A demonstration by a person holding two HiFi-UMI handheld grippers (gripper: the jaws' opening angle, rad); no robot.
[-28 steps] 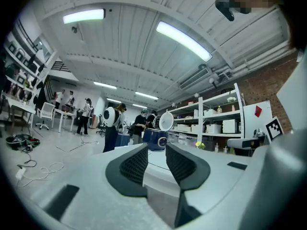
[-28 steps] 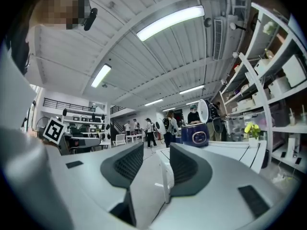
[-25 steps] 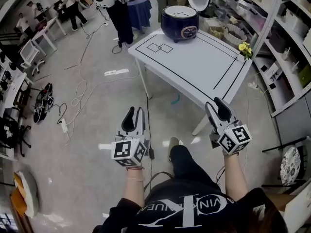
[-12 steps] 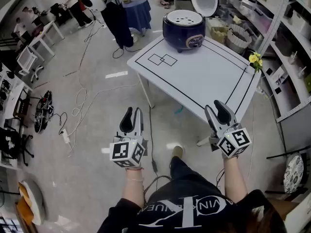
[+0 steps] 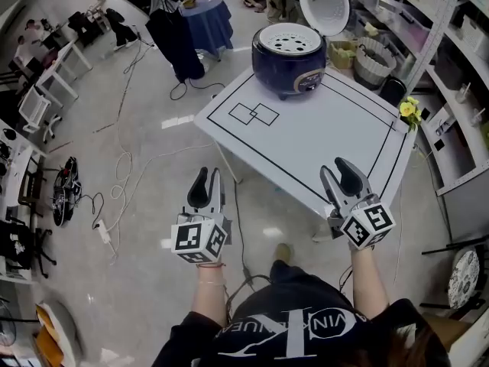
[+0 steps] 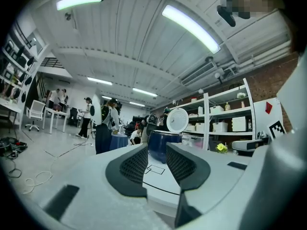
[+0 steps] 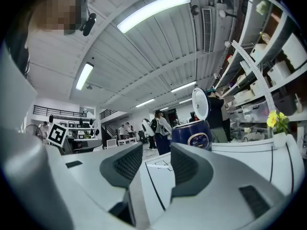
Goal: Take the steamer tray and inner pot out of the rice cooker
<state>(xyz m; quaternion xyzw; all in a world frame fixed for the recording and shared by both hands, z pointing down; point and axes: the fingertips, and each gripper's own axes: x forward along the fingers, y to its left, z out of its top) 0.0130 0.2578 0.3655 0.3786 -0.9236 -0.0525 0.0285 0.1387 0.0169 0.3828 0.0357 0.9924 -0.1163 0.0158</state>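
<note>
**Grippers:** the left gripper (image 5: 209,176) and right gripper (image 5: 336,167) are hanging at the near side of the table (image 5: 306,140), pointing level toward it and well apart from the cooker. Each pair of jaws is standing partly apart and gripping nothing. Through both gaps only the distant cooker is showing.

**Task items:** the rice cooker (image 5: 290,56) is sitting at the far end of the table, with its lid (image 5: 325,2) standing open behind it. The white perforated steamer tray (image 5: 289,37) is lying in the cooker's mouth. The inner pot is not showing and is presumably sitting beneath the tray. Nothing is out yet.

**Risks (judgement):**
- The tray is lying about flush with the rim, so a jaw is likely getting little edge to bite and could slip or tip it.
- The raised lid is crowding any reach from the far side.
- Pulling on the pot with one gripper could drag the whole cooker across the smooth top unless the other is bracing the body.

**Surface and room:**
- The table is white and is carrying only the cooker, black outlines and two marked squares (image 5: 256,113).
- Yellow flowers (image 5: 410,109) are sitting at its right edge.
- Shelving (image 5: 458,67) is running along the right.
- Cables (image 5: 122,167) are trailing over the floor (image 5: 153,205) at left.
- People (image 5: 174,37) are standing at far left.
</note>
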